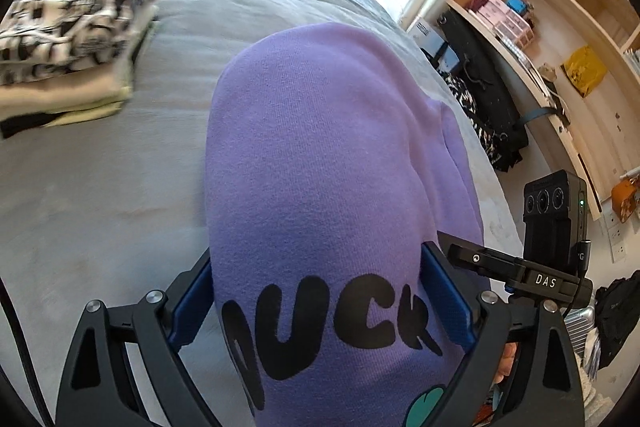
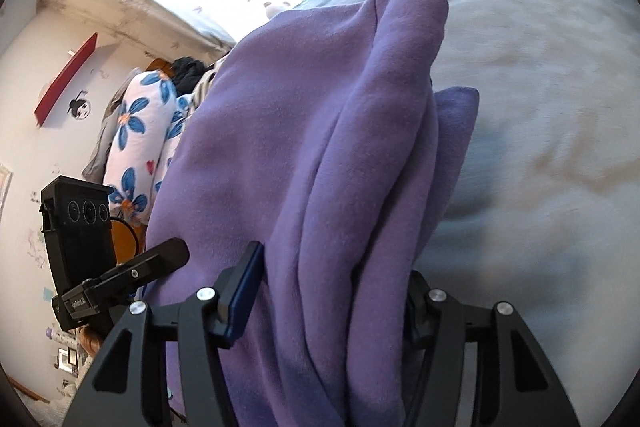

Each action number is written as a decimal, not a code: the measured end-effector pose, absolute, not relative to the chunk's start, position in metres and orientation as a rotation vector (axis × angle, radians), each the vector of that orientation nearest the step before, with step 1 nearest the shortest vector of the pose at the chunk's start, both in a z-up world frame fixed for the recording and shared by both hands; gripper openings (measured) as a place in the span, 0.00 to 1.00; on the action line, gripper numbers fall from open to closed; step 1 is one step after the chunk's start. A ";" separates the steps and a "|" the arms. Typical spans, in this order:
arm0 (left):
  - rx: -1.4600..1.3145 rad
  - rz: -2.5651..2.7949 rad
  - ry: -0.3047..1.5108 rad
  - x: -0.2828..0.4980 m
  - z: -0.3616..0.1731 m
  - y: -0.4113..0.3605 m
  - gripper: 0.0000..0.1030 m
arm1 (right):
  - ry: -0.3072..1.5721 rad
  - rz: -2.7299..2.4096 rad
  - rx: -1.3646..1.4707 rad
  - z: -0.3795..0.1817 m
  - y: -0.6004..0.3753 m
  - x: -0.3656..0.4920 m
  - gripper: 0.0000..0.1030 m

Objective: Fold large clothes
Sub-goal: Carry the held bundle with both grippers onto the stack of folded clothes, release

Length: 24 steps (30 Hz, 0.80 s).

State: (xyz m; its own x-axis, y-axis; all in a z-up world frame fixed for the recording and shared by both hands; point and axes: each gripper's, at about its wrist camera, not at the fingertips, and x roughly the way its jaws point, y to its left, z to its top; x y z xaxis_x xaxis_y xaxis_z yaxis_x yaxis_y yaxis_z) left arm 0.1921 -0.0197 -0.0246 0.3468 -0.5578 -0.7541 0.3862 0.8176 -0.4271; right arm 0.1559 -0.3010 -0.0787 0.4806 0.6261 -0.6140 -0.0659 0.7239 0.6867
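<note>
A purple sweatshirt (image 1: 320, 147) with black printed letters hangs bunched between my left gripper's (image 1: 316, 267) blue pads (image 1: 190, 303), which press on it from both sides while standing wide apart. It is lifted above the grey bed (image 1: 100, 187). In the right wrist view the same purple sweatshirt (image 2: 300, 155) runs in thick folds through my right gripper (image 2: 336, 267). That gripper is shut on the bundle, with the left pad (image 2: 244, 291) against the cloth and the right pad hidden behind it. The far end of the garment droops toward the bed (image 2: 540, 107).
A stack of folded clothes topped by a black-and-white patterned piece (image 1: 72, 23) lies at the bed's far left. Wooden shelves (image 1: 560, 7) and dark bags (image 1: 484, 87) stand on the right. A flowered cloth pile (image 2: 140, 139) sits by the wall. A black camera unit (image 1: 556, 215) juts beside the fingers.
</note>
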 end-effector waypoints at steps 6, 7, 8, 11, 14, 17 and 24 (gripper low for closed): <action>-0.217 -0.572 1.031 0.168 0.007 0.052 0.91 | 0.981 0.514 0.615 -0.051 -0.252 0.146 0.56; -0.225 -0.566 1.026 0.165 0.012 0.066 0.91 | 0.978 0.524 0.609 -0.045 -0.240 0.144 0.56; -0.233 -0.560 1.020 0.162 0.017 0.079 0.91 | 0.976 0.532 0.603 -0.041 -0.231 0.143 0.56; -0.255 -0.540 1.007 0.158 0.031 0.112 0.91 | 0.971 0.558 0.595 -0.026 -0.202 0.144 0.56; -0.277 -0.518 0.989 0.163 0.046 0.142 0.91 | 0.961 0.587 0.607 -0.010 -0.174 0.153 0.56; -0.301 -0.492 0.961 0.173 0.064 0.178 0.91 | 0.944 0.618 0.602 0.009 -0.147 0.171 0.56; -0.301 -0.451 0.879 0.249 0.121 0.235 0.91 | 0.861 0.686 0.580 0.059 -0.088 0.262 0.56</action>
State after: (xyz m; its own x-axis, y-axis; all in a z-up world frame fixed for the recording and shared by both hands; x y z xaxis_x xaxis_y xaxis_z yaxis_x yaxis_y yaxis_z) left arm 0.2492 0.2352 0.1212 0.5542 -0.4960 -0.6685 0.2538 0.8656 -0.4317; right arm 0.2617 -0.0884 0.0586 0.4684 0.7413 -0.4806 -0.3033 0.6459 0.7006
